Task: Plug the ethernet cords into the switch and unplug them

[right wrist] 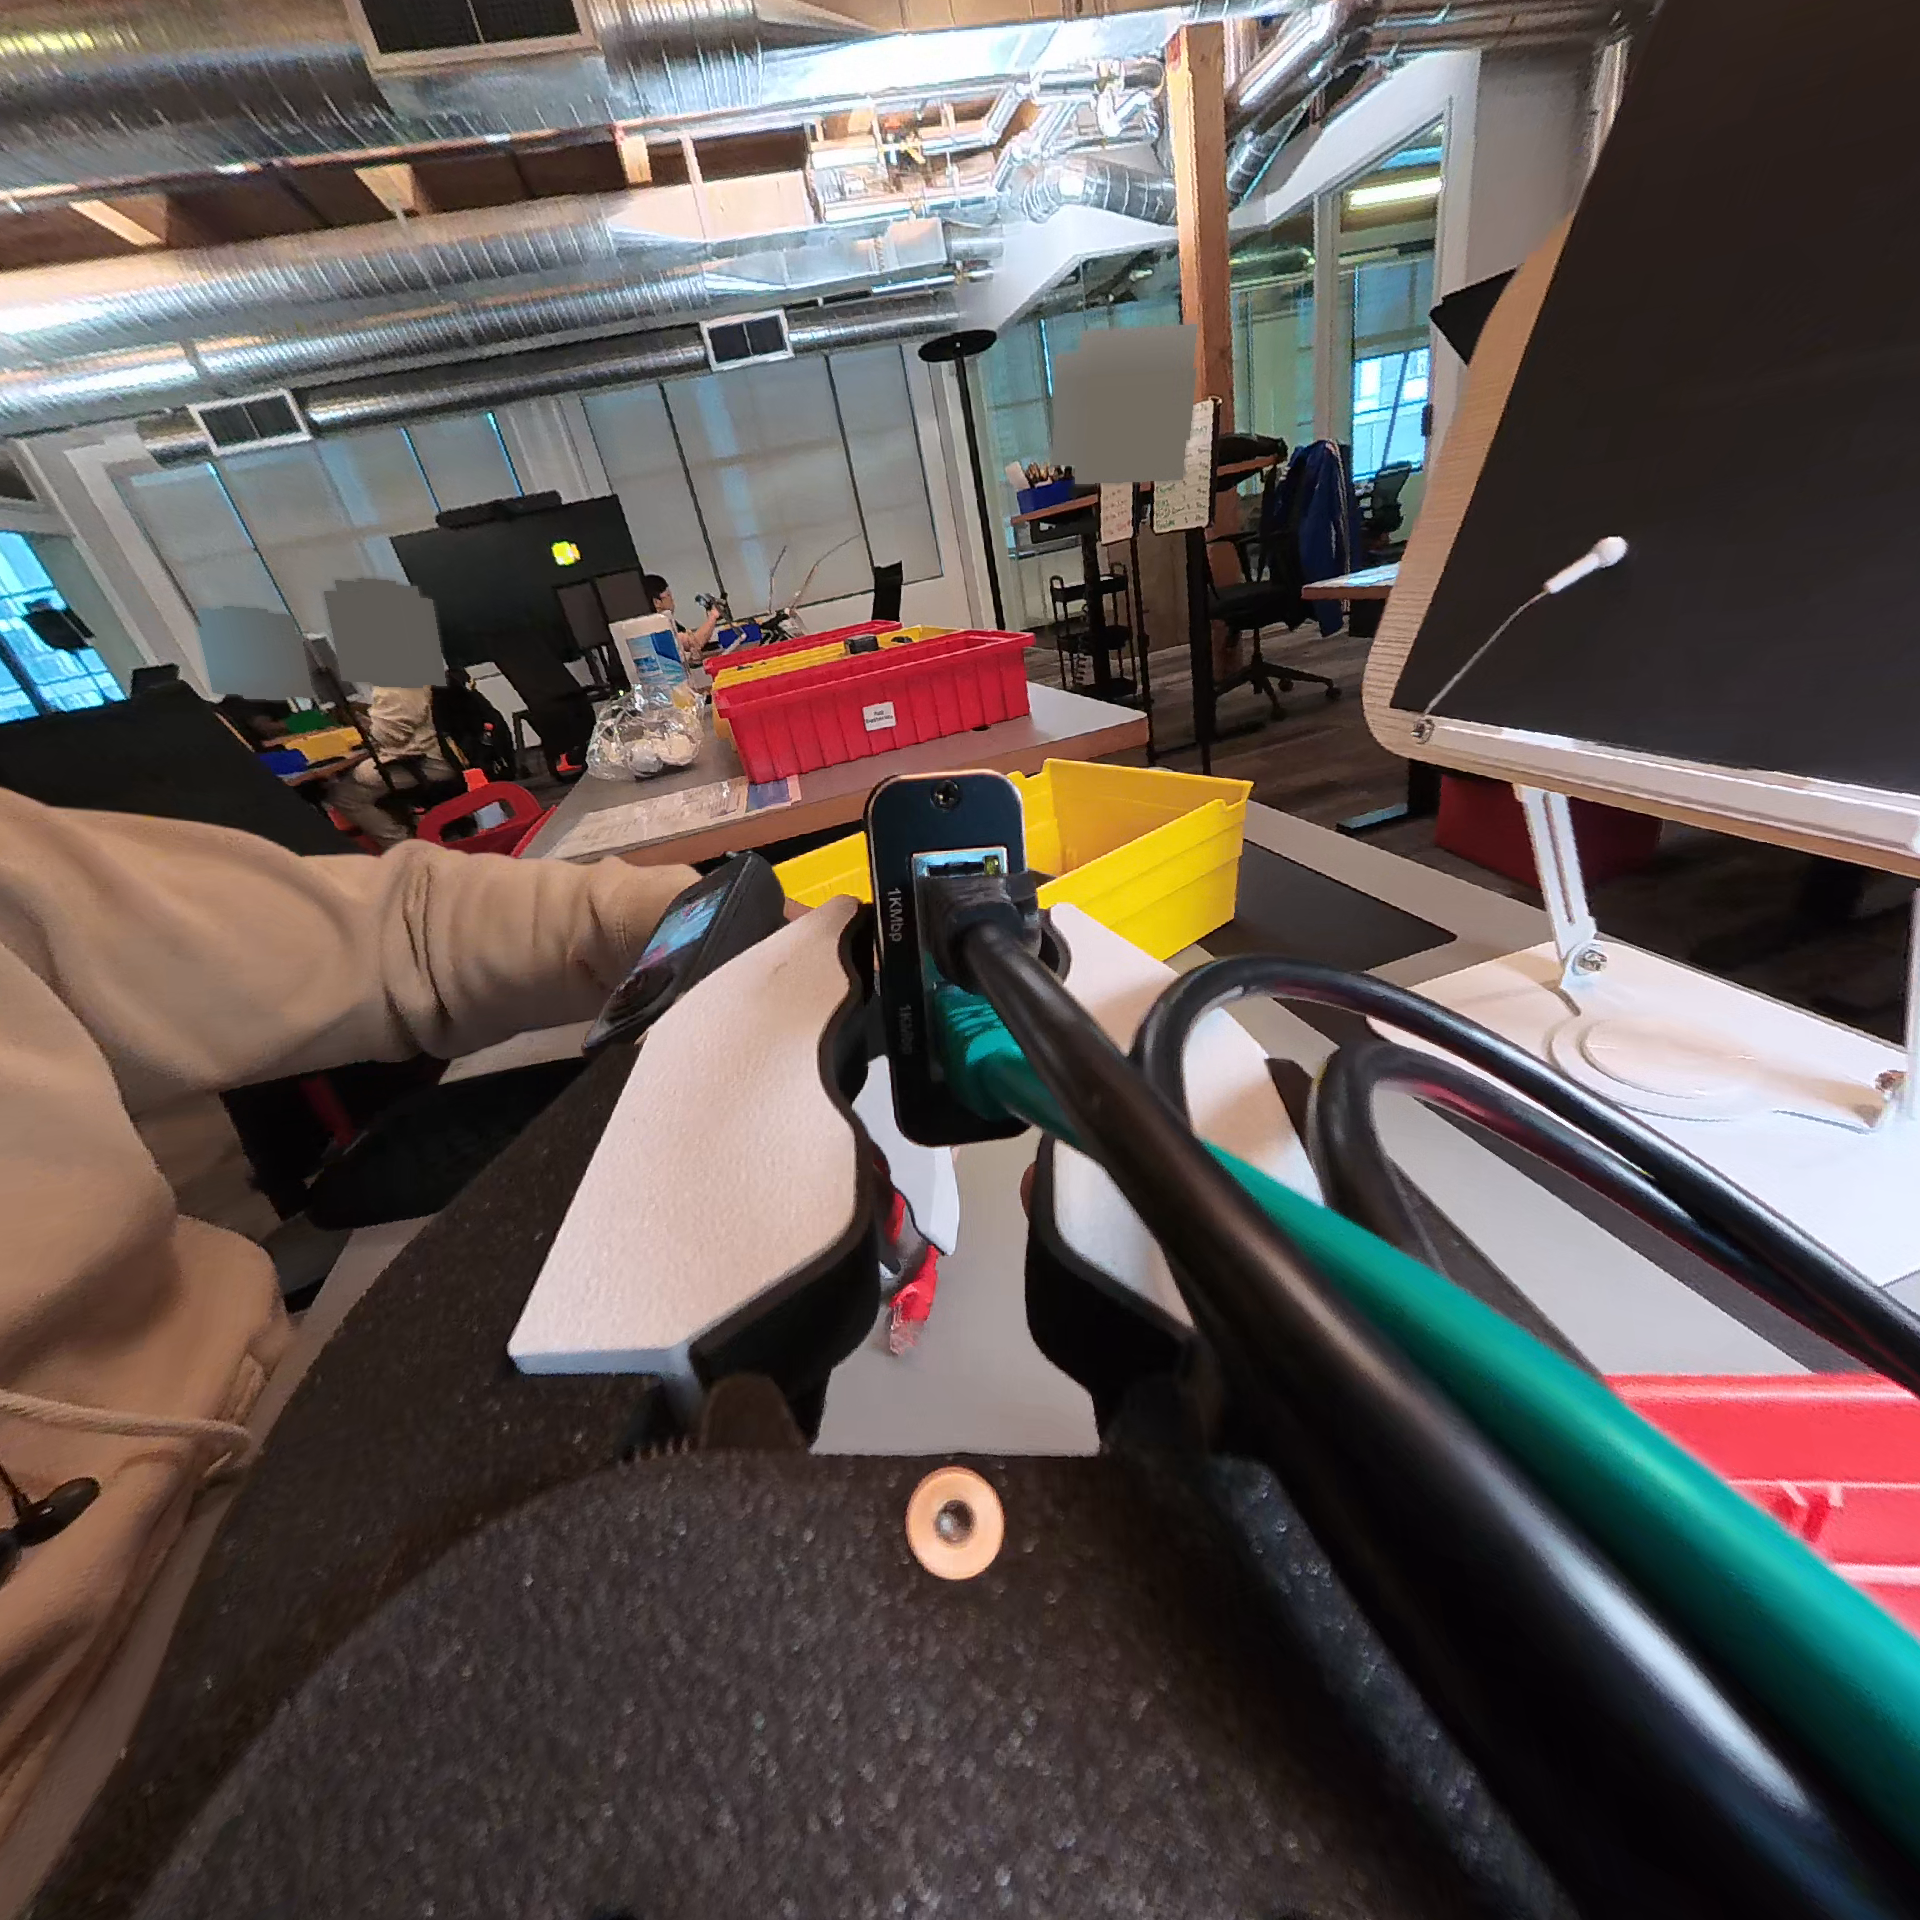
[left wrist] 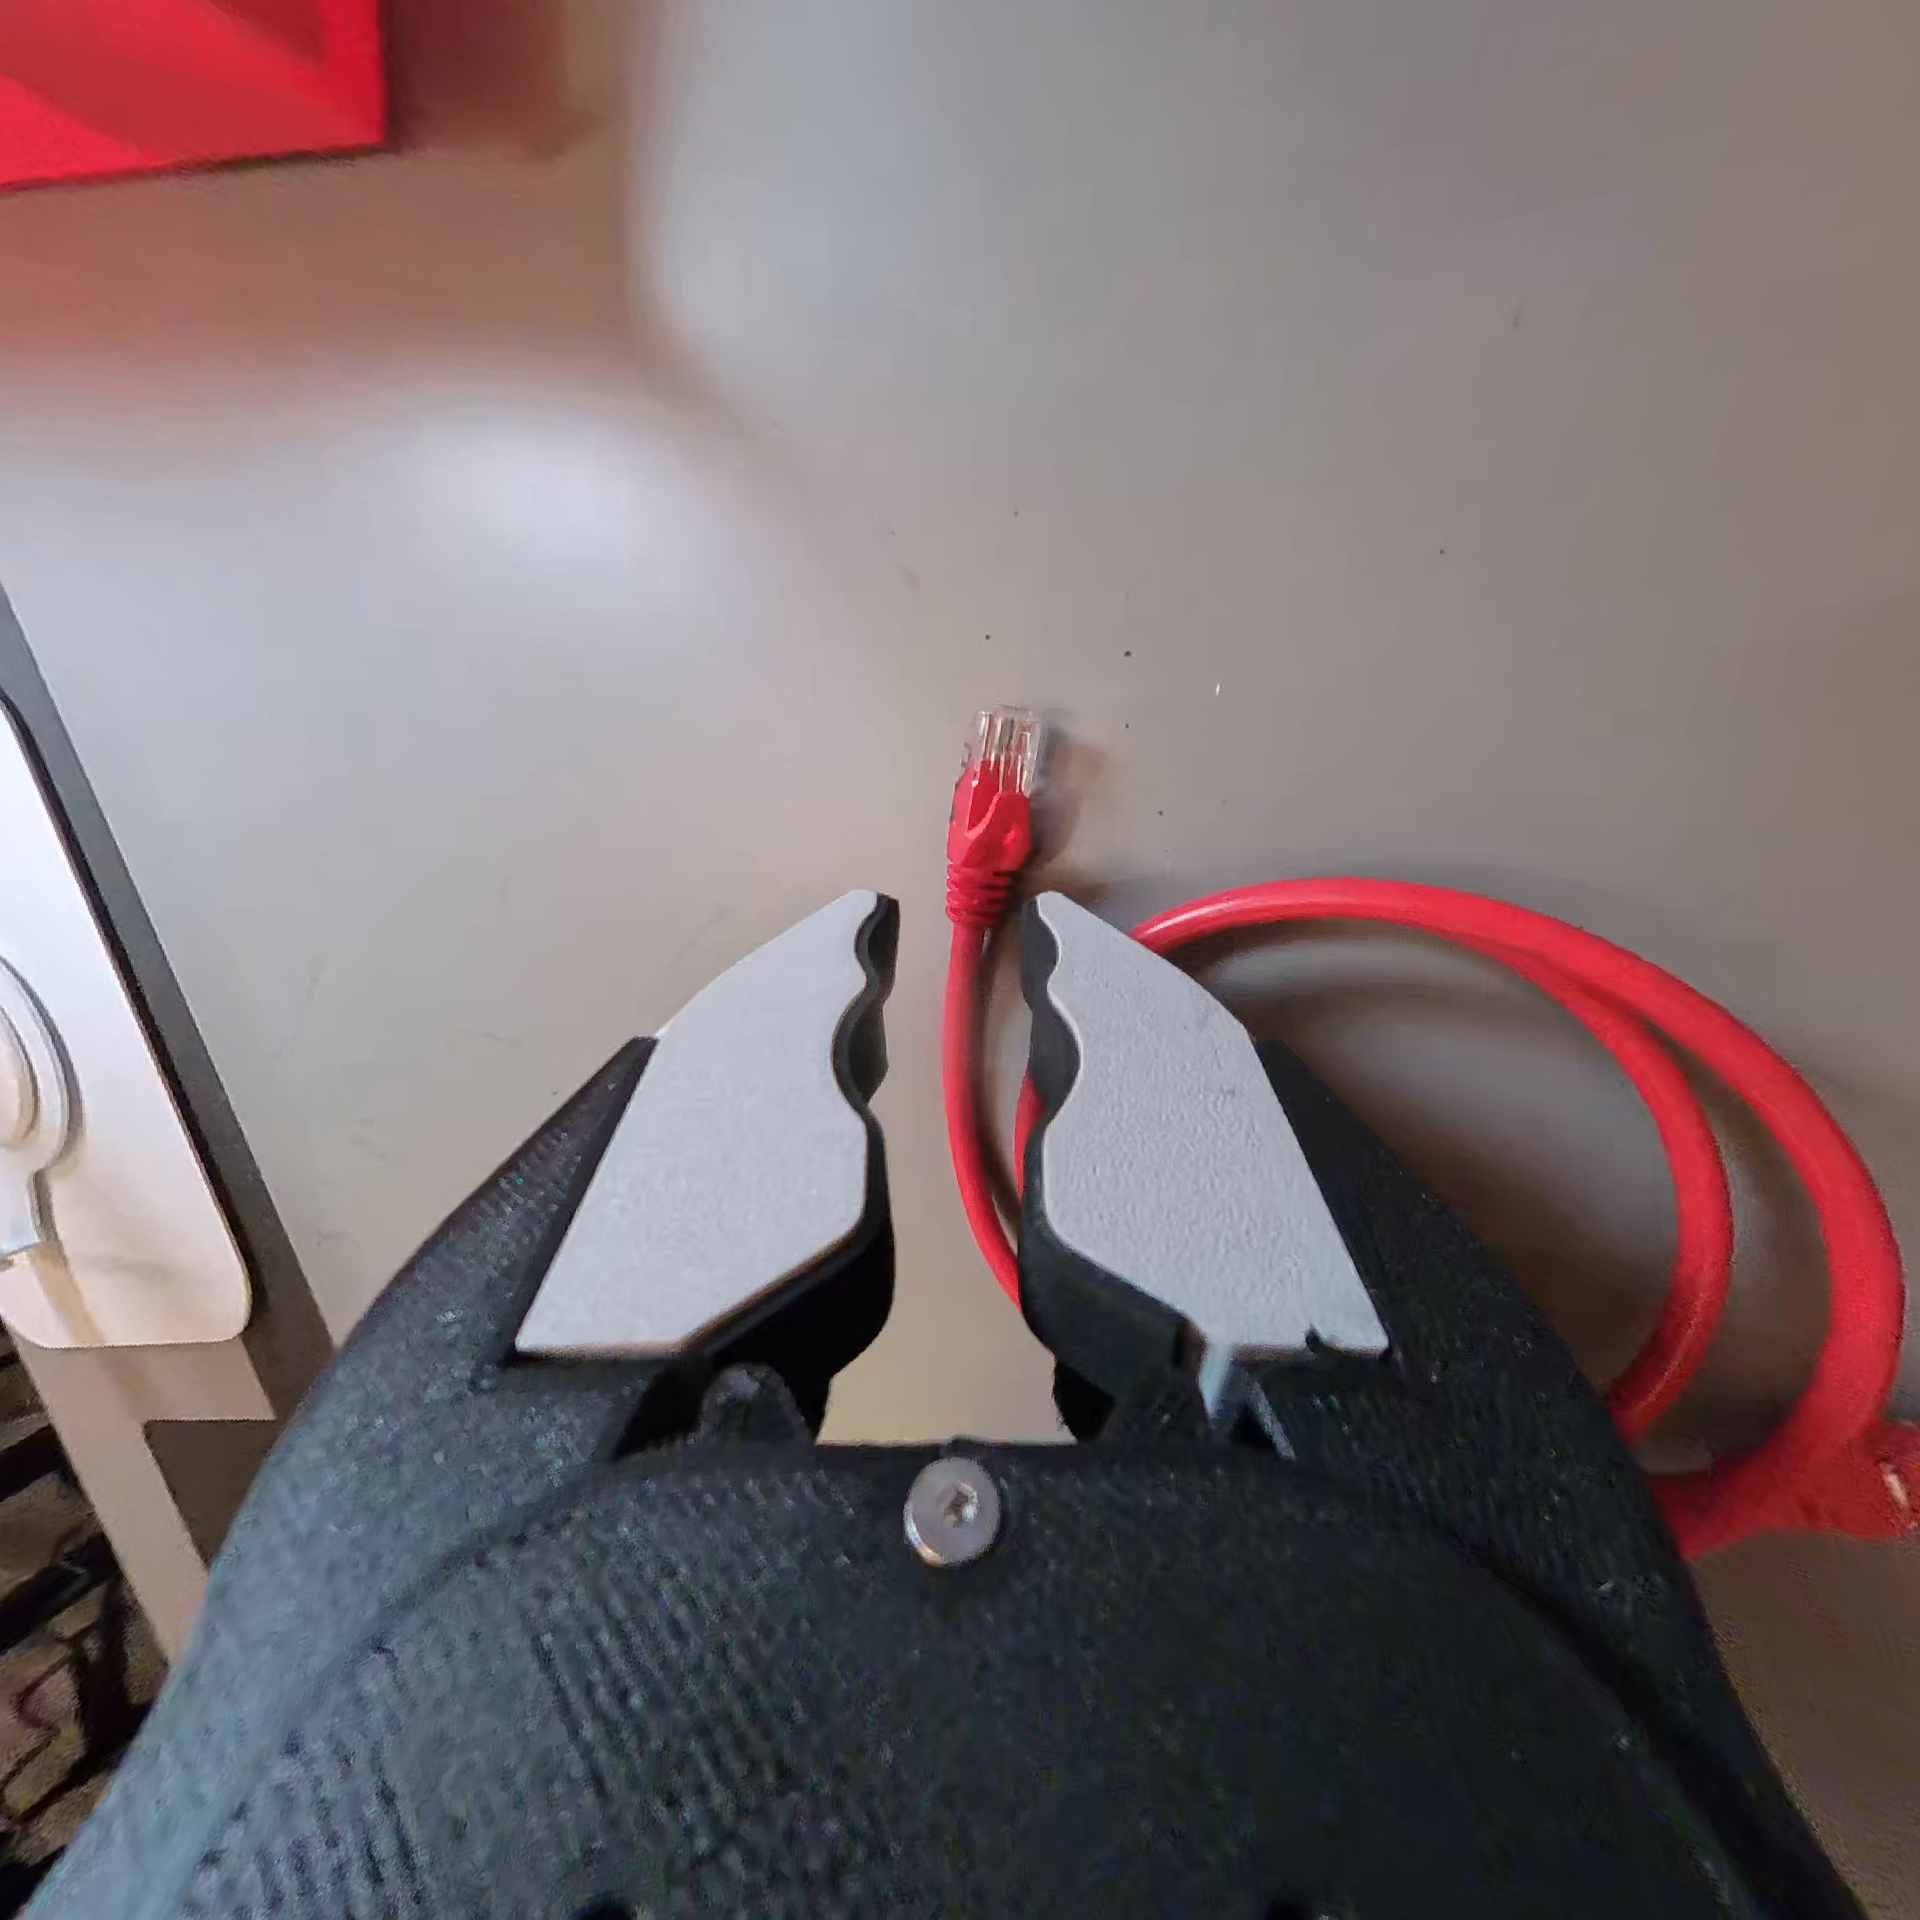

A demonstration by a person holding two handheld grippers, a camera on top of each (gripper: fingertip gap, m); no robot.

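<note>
In the left wrist view a red ethernet cord [left wrist: 1662, 1039] lies coiled on the grey table [left wrist: 416, 727], its clear plug [left wrist: 992, 805] pointing away. My left gripper [left wrist: 961, 914] is open, its fingers on either side of the cord just behind the plug boot, not gripping it. My right gripper [right wrist: 951, 925] is shut on a small black switch [right wrist: 940, 821], held upright above the table. A black cord [right wrist: 1143, 1122] sits in the switch's upper port and a green cord [right wrist: 1455, 1330] in the port below. The red plug [right wrist: 912, 1299] shows on the table beneath.
A yellow bin [right wrist: 1143, 831] stands behind the switch and a red bin [right wrist: 1766, 1455] at the lower right. A dark monitor on a white stand [right wrist: 1662, 520] fills the right. A person's beige sleeve [right wrist: 260, 987] reaches in from the left. A white plate [left wrist: 83, 1143] lies at the table's left edge. Across from one pair of fingers to the other is roughly 25 cm.
</note>
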